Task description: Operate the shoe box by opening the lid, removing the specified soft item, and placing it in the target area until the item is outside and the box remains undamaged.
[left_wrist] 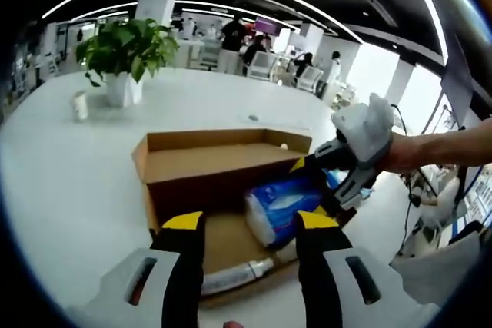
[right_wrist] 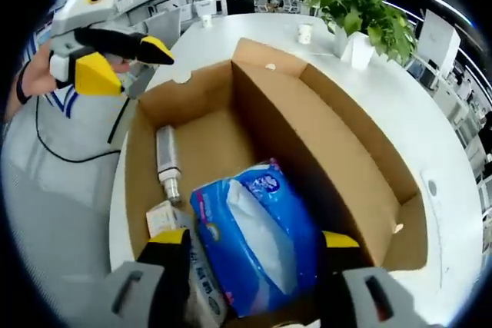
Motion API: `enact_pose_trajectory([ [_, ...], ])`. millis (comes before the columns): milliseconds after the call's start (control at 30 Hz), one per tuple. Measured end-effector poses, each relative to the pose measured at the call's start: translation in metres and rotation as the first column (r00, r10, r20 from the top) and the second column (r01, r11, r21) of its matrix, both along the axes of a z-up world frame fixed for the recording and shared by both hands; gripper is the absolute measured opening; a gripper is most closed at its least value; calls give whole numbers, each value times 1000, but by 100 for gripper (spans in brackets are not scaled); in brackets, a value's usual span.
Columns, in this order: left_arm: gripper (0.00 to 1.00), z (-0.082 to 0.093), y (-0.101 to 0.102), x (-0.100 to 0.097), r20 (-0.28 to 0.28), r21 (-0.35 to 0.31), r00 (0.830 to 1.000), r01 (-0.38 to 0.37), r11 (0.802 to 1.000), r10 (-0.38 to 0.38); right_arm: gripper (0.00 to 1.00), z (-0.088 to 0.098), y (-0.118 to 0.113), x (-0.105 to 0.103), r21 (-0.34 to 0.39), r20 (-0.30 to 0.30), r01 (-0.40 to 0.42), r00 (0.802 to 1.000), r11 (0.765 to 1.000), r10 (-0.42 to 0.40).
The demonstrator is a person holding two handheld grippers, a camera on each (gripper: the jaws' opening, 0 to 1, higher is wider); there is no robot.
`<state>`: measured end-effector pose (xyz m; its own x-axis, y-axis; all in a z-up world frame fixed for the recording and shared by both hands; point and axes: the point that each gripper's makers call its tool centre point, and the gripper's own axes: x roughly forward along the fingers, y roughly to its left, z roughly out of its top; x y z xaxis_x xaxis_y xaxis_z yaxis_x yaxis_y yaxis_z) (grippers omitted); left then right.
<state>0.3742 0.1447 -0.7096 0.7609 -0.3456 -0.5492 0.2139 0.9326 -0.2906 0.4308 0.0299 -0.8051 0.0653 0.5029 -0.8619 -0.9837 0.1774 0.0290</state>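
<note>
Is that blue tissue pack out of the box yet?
No, inside. The tissue pack lies in the open cardboard box, between the right hand-held gripper's jaws.

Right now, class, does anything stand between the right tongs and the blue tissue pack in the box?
Nothing visible does. The lid is open, and the right tongs are already in the box, one jaw on each side of the tissue pack. The bottle and small carton lie off to one side.

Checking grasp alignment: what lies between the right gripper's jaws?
In the right gripper view, the blue tissue pack lies between the open right gripper's jaws, inside the cardboard box.
</note>
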Motion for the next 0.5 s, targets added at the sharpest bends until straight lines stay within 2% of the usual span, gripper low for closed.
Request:
enact_pose_trajectory([
  [300, 52, -4, -2, 0, -8, 5, 1000, 21, 1000, -21, 66, -12, 1, 2, -85, 25, -97, 995, 992, 99],
  [400, 54, -5, -3, -1, -11, 4, 1000, 27, 1000, -27, 64, -17, -5, 1, -159, 64, -174, 981, 972, 186],
  [500, 57, -6, -4, -1, -13, 10, 999, 38, 999, -37, 63, -20, -5, 0, -184, 76, -204, 972, 962, 220],
])
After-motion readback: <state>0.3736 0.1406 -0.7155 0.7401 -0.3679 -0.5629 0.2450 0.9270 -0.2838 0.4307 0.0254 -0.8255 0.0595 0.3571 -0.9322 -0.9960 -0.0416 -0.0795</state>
